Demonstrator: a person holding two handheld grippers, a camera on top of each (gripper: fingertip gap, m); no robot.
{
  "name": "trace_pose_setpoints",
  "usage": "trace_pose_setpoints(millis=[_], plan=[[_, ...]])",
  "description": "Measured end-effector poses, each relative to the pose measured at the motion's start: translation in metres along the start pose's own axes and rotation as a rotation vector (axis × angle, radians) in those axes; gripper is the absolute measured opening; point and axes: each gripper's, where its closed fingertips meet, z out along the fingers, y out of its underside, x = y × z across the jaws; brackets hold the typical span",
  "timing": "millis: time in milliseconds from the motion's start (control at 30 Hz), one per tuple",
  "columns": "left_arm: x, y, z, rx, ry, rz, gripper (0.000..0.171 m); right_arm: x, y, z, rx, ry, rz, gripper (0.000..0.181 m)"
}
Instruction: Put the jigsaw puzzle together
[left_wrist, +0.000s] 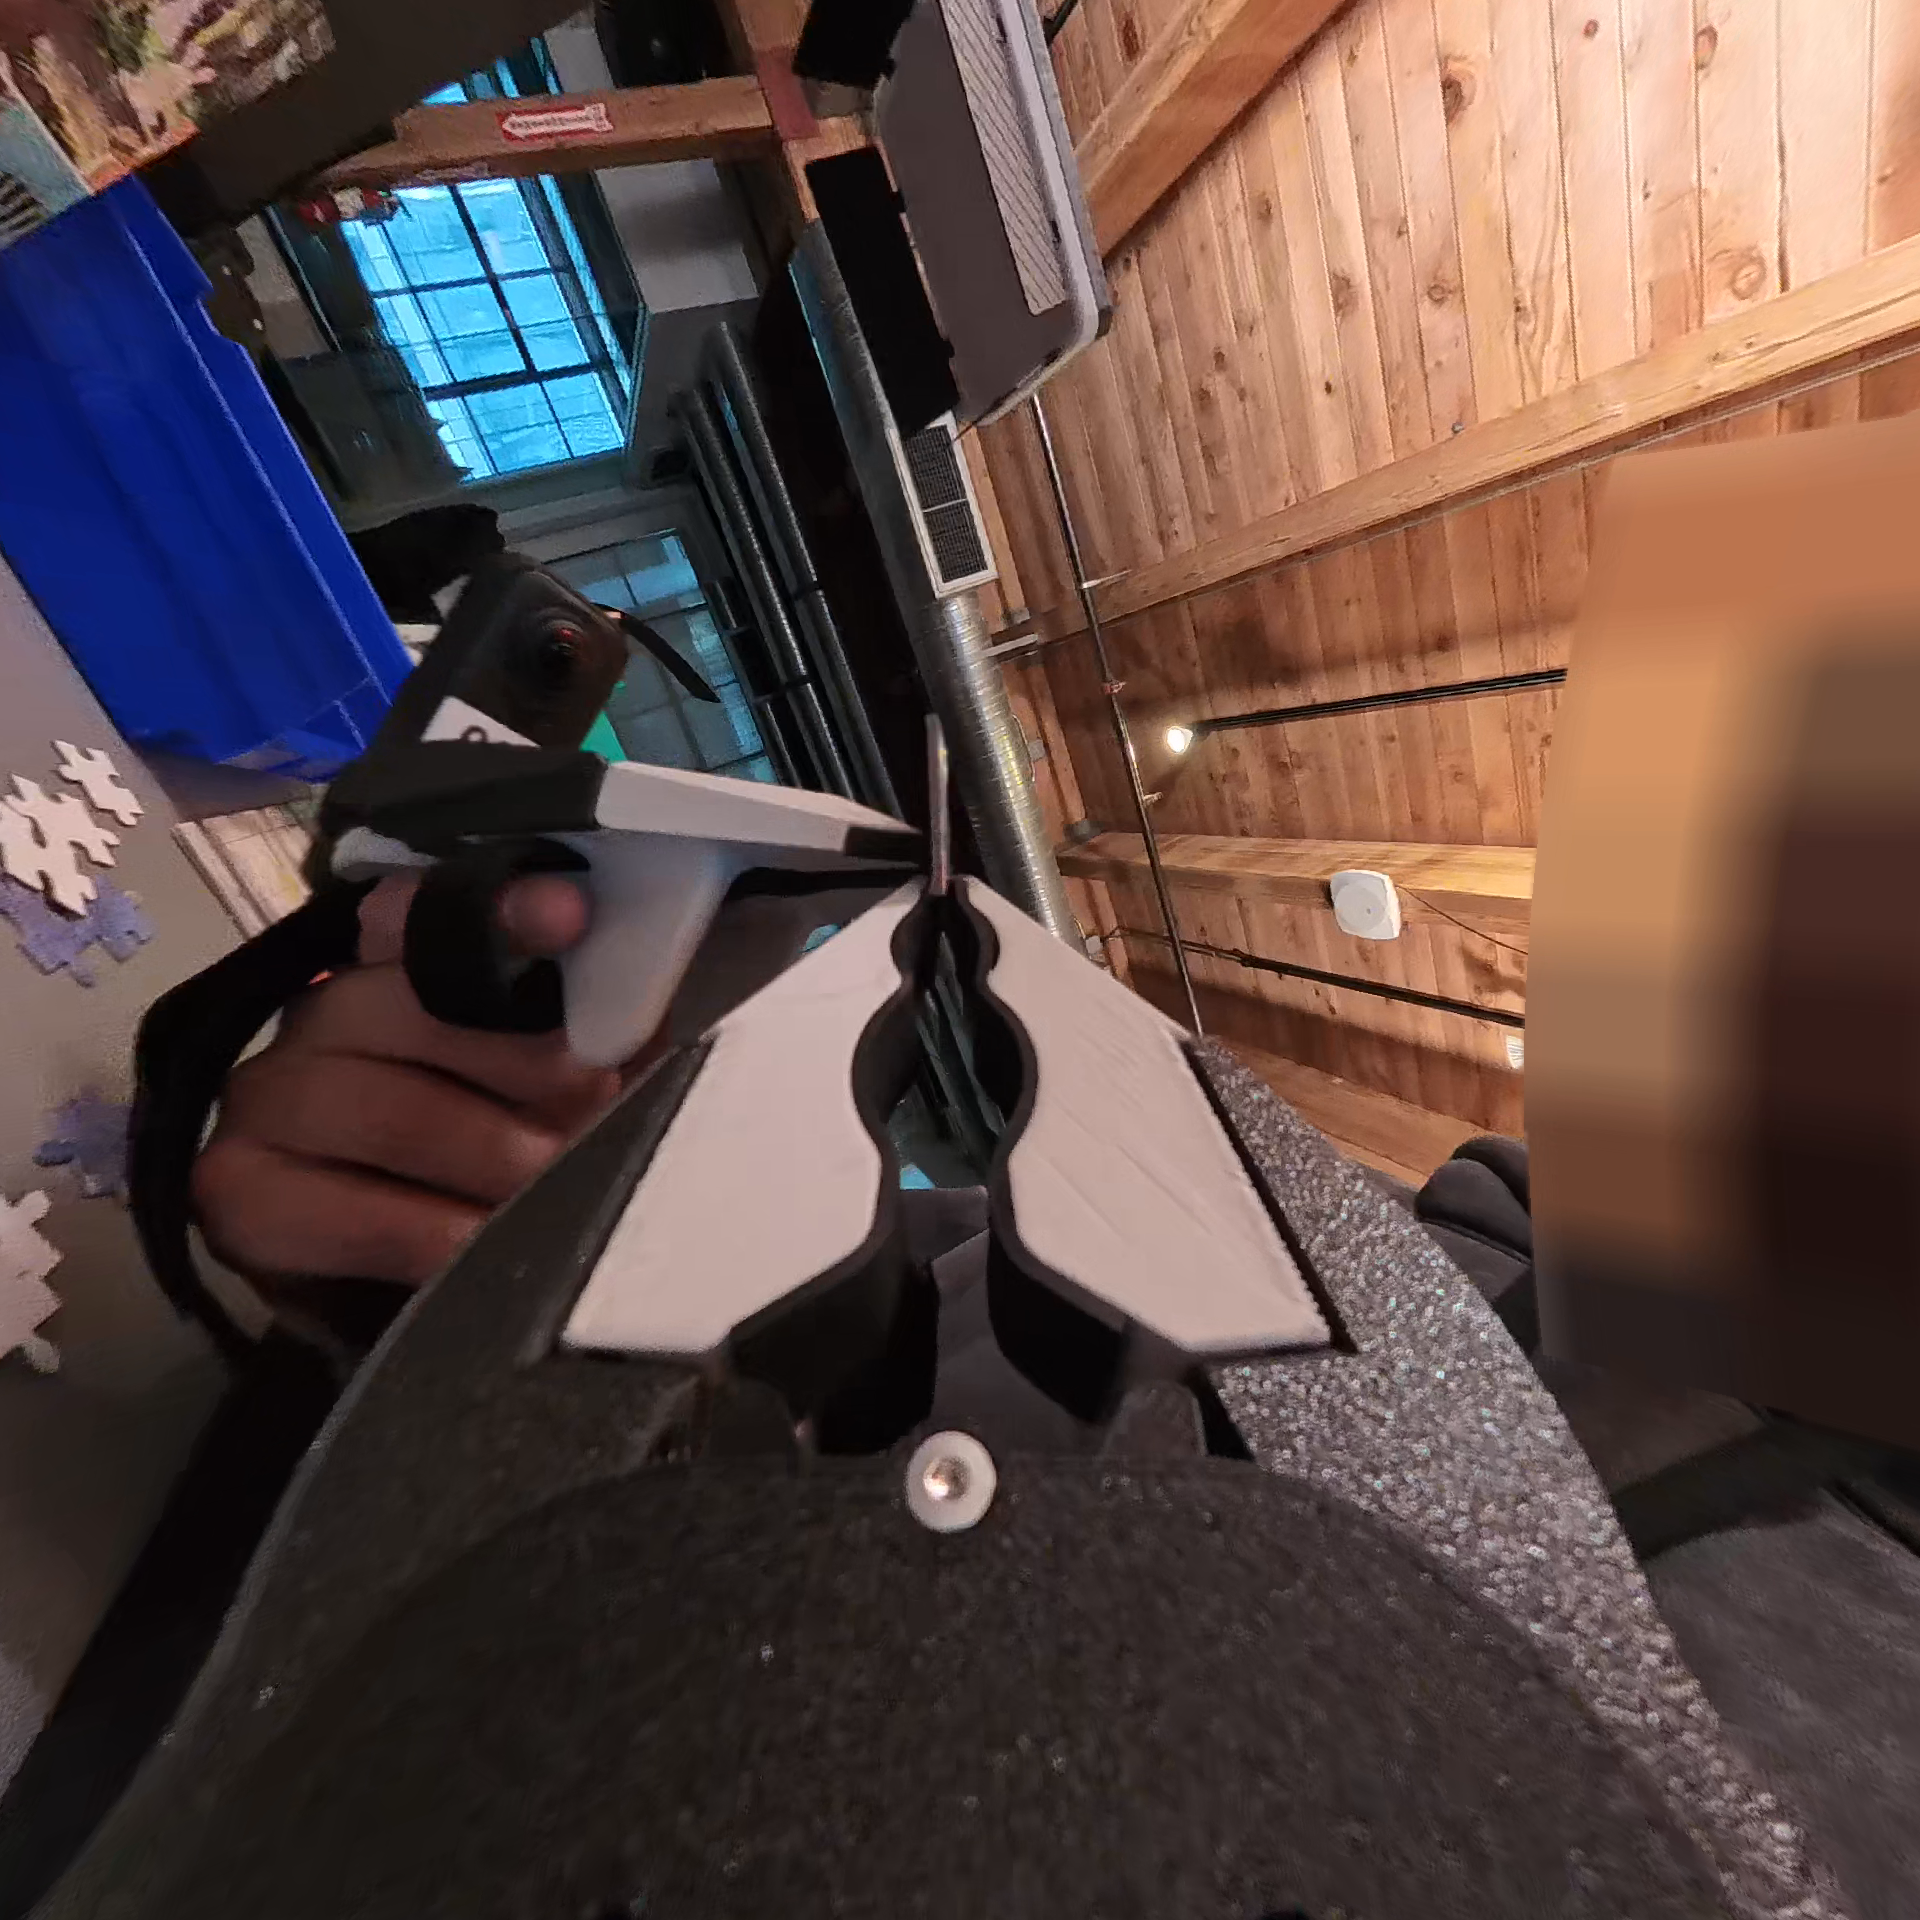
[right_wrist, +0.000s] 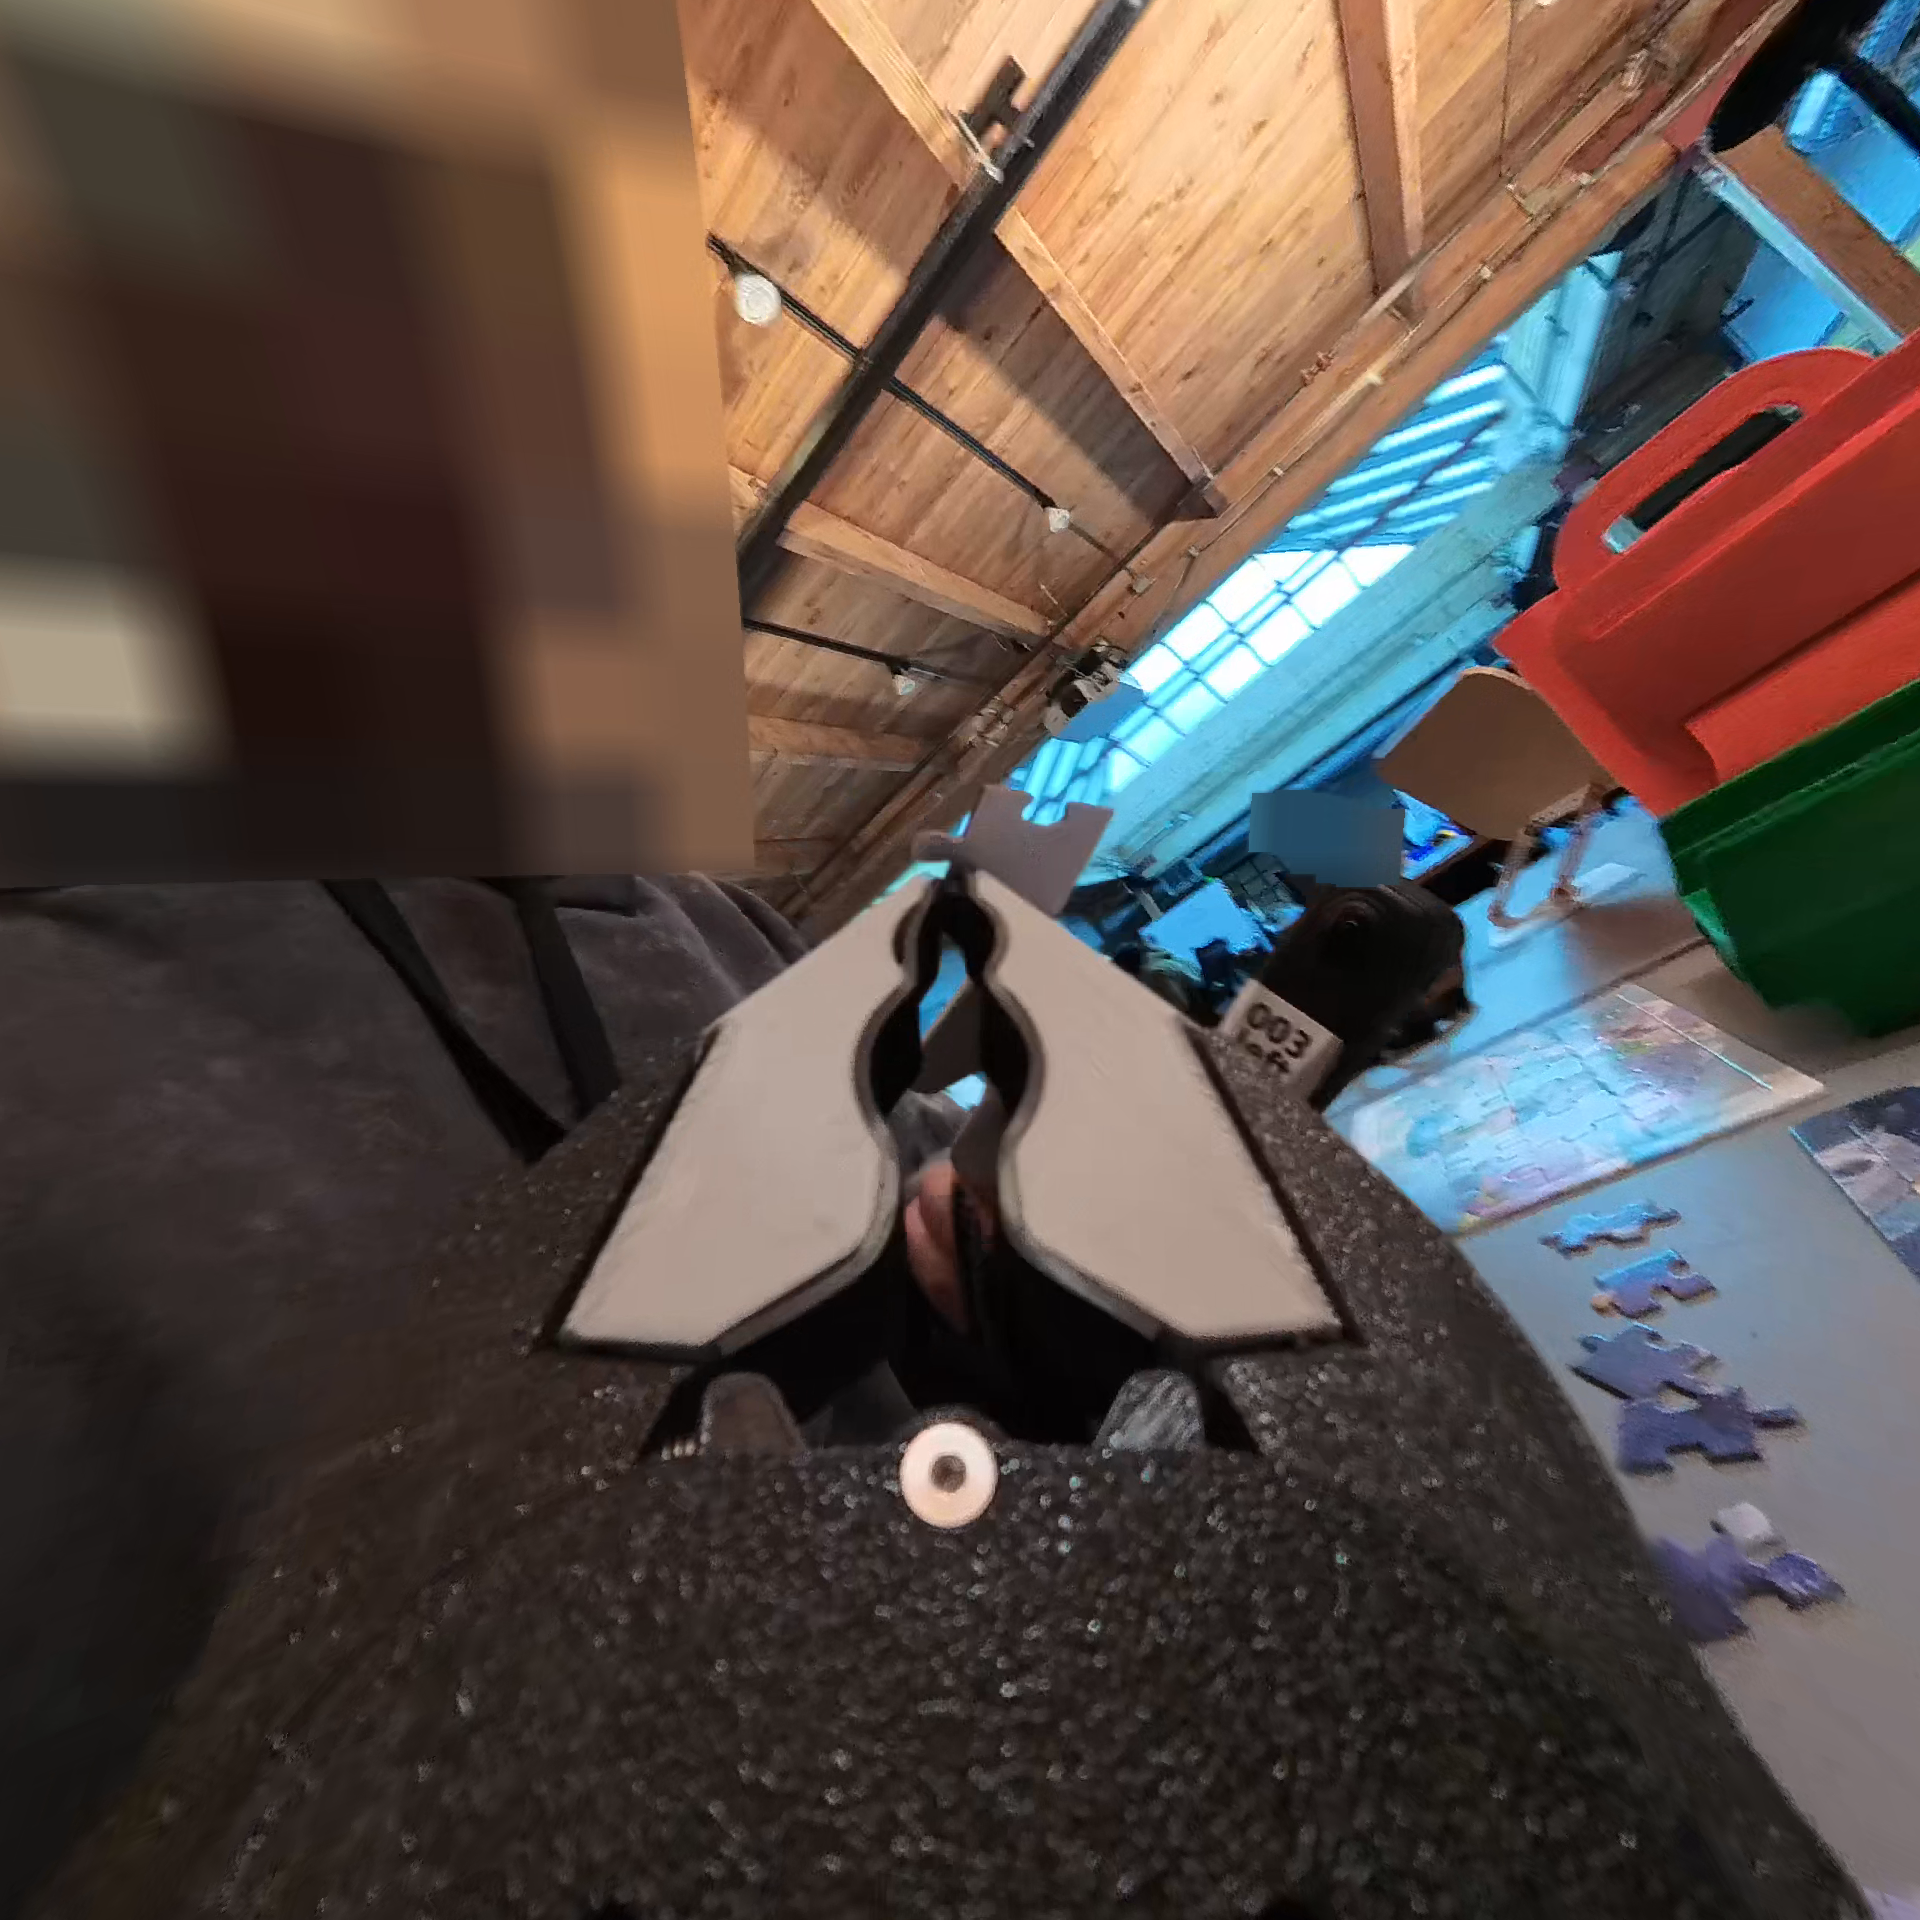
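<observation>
Nearest the camera in both wrist views is a black foam claw body with pale grey fingers. In the left wrist view the left claw (left_wrist: 940, 883) is closed, its tips pinching a thin puzzle piece (left_wrist: 938, 810) seen edge-on. The right claw (left_wrist: 894, 836) reaches in from the left of that view, held by a hand (left_wrist: 395, 1122), and its tips meet the same piece. In the right wrist view the right claw (right_wrist: 951, 883) is likewise closed on the puzzle piece (right_wrist: 1029, 842), whose plain grey back faces the camera. Both claws are raised and tilted up toward a wooden ceiling (right_wrist: 1039, 312), well above the worktop (right_wrist: 1558, 1299). This looks like a handover or regrip in mid-air. Farther off on the worktop lie loose blue and purple pieces (right_wrist: 1662, 1361), some white-backed pieces (left_wrist: 62, 842), and a partly assembled puzzle (right_wrist: 1538, 1101). Beyond stand a blue bin (left_wrist: 156, 468), a green bin (right_wrist: 1818, 894) and a red bin (right_wrist: 1714, 582). Next, one claw probably must let go, then the piece needs turning picture-side up and lowering to the assembled section.
</observation>
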Motion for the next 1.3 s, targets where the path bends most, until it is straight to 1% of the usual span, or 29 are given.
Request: trace_pose_setpoints(millis=[67, 100, 133, 167, 200, 233, 333, 367, 400, 467, 567, 767, 900, 1000, 1100, 1167, 1300], plan=[[-0.005, 0.001, -0.006, -0.011, -0.035, 0.014, 0.0, 0.011, 0.003, -0.004, -0.031, 0.086, -0.019, 0.009], [-0.008, 0.001, -0.01, -0.017, -0.063, 0.028, 0.0, 0.017, 0.004, -0.007, -0.053, 0.132, -0.022, 0.016], [-0.013, 0.0, -0.015, -0.026, -0.102, 0.049, 0.0, 0.024, 0.007, -0.011, -0.084, 0.185, -0.028, 0.021], [-0.019, 0.0, -0.021, -0.041, -0.159, 0.08, 0.001, 0.031, 0.01, -0.015, -0.118, 0.242, -0.043, 0.021], [-0.028, -0.001, -0.03, -0.061, -0.233, 0.117, 0.0, 0.038, 0.011, -0.021, -0.14, 0.303, -0.064, 0.02], [-0.038, -0.004, -0.042, -0.083, -0.321, 0.159, 0.001, 0.044, 0.011, -0.028, -0.161, 0.365, -0.088, 0.023], [-0.069, -0.016, -0.09, -0.136, -0.626, 0.278, 0.0, 0.061, 0.011, -0.051, -0.202, 0.532, -0.146, 0.024], [-0.078, -0.023, -0.108, -0.137, -0.718, 0.302, 0.001, 0.064, 0.01, -0.057, -0.203, 0.566, -0.156, 0.024], [-0.083, -0.032, -0.123, -0.114, -0.776, 0.31, 0.001, 0.066, 0.008, -0.061, -0.197, 0.592, -0.158, 0.024], [-0.087, -0.048, -0.142, -0.037, -0.817, 0.282, 0.001, 0.071, 0.004, -0.066, -0.177, 0.623, -0.156, 0.025], [-0.09, -0.065, -0.154, 0.037, -0.816, 0.233, 0.001, 0.079, 0.006, -0.067, -0.192, 0.649, -0.146, 0.026], [-0.102, -0.085, -0.169, 0.052, -0.911, 0.263, 0.001, 0.085, 0.026, -0.06, -0.283, 0.647, -0.125, 0.027], [-0.108, -0.093, -0.179, 0.041, -0.987, 0.284, 0.001, 0.085, 0.035, -0.055, -0.331, 0.638, -0.125, 0.027], [-0.114, -0.098, -0.188, 0.011, -1.083, 0.34, 0.001, 0.084, 0.039, -0.053, -0.349, 0.629, -0.117, 0.027], [-0.116, -0.102, -0.189, -0.024, -1.145, 0.4, 0.001, 0.083, 0.041, -0.052, -0.351, 0.62, -0.106, 0.027], [-0.115, -0.102, -0.182, -0.045, -1.143, 0.429, 0.001, 0.083, 0.041, -0.051, -0.349, 0.613, -0.098, 0.027], [-0.116, -0.095, -0.163, -0.112, -1.088, 0.432, 0.001, 0.084, 0.042, -0.051, -0.351, 0.614, -0.089, 0.028]])
